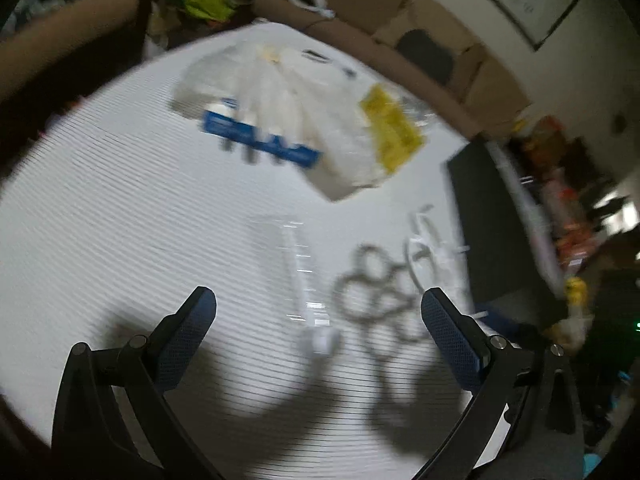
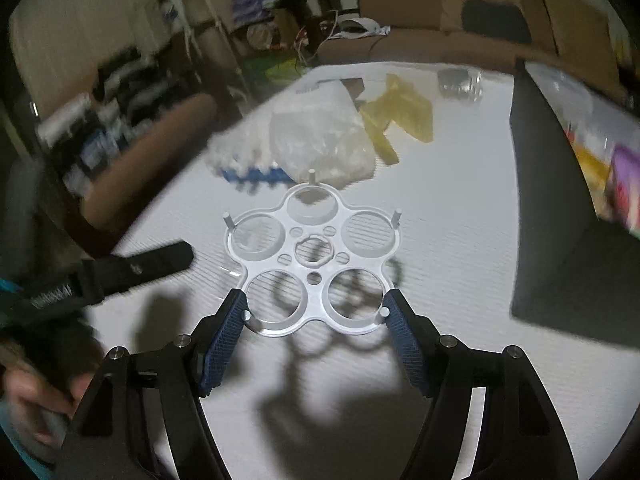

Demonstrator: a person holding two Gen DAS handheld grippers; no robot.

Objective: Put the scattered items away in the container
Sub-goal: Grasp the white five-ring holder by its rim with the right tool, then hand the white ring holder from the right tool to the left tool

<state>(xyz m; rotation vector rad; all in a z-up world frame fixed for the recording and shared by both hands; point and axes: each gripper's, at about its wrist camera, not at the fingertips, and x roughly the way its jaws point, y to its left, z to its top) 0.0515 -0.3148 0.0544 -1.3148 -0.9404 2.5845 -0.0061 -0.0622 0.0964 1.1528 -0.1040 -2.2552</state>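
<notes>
My right gripper is shut on a white flower-shaped rack with several round holes and small pegs. Its pads press on the rack's two near lobes. The rack hangs level above the white table and throws a ringed shadow beneath. In the left wrist view the rack shows blurred at the right. My left gripper stands open over the table, with a clear tube with a white cap lying beyond its fingertips. One finger of the left gripper shows at the left of the right wrist view. A black container stands at the right.
A clear plastic bag lies at the far middle of the table, with a blue item and a yellow packet beside it. Cardboard boxes and clutter stand behind. A person's hand holds the left gripper.
</notes>
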